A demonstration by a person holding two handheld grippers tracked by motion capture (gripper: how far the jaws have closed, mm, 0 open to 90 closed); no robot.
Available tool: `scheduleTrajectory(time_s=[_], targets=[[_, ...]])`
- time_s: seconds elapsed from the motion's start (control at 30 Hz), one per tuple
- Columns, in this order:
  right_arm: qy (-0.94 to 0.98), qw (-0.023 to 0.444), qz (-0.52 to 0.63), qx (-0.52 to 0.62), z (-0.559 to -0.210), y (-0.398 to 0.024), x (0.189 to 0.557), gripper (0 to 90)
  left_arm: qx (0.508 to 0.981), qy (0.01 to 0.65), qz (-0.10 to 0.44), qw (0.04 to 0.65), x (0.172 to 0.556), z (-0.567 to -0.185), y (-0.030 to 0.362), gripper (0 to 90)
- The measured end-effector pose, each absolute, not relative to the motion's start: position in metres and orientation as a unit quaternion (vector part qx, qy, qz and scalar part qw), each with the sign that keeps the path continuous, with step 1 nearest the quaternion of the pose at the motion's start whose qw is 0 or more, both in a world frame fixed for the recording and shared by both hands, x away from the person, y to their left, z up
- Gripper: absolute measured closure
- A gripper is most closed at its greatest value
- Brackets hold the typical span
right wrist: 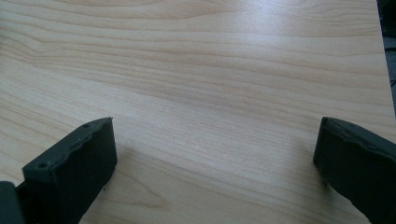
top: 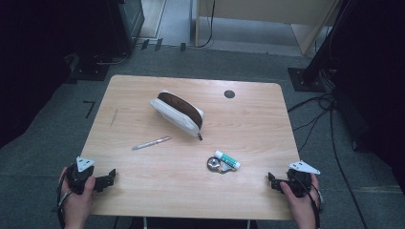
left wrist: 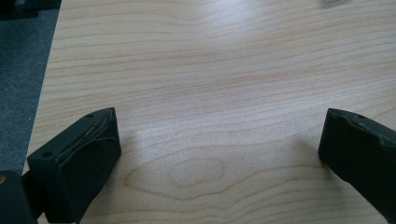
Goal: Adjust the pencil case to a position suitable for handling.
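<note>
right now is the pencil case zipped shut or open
Open. In the high view the white pencil case lies on the table with its top gaping, the dark brown inside showing along its length. Whether anything is inside, I cannot tell.

in the left gripper view a pale object [left wrist: 332, 2] at the far right is blurred and cut off by the top edge, too little of it to name; the right jaw runs off the right and bottom edges. in the high view the round metal thing [top: 216, 164] beside the white tube [top: 227, 160] is too small to identify, and the tube partly covers it; the print on the pen [top: 151, 143] cannot be read.
</note>
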State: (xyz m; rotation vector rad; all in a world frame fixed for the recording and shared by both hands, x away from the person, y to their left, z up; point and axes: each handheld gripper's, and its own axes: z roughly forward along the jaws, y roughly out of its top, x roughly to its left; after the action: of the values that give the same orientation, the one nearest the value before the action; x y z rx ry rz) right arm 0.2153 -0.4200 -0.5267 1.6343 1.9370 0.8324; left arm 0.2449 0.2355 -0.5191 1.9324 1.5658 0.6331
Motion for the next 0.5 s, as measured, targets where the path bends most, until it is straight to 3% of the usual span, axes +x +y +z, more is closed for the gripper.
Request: scheduleTrajectory(time_s=[0.23,0.37,0.5], targets=[[0.698,0.237,0.305,0.603,-0.526,-0.422,0.215,0.1,0.722,0.585,0.236,0.284,0.246,-0.519,0.235,0.0],[0.679,0.241,0.322,0.614,-0.521,-0.424,0.211,14.9,0.724,0.584,0.235,0.282,0.248,-0.519,0.234,0.0],[0.673,0.234,0.345,0.611,-0.513,-0.425,0.208,14.6,0.723,0.585,0.236,0.283,0.25,-0.519,0.233,0.0]])
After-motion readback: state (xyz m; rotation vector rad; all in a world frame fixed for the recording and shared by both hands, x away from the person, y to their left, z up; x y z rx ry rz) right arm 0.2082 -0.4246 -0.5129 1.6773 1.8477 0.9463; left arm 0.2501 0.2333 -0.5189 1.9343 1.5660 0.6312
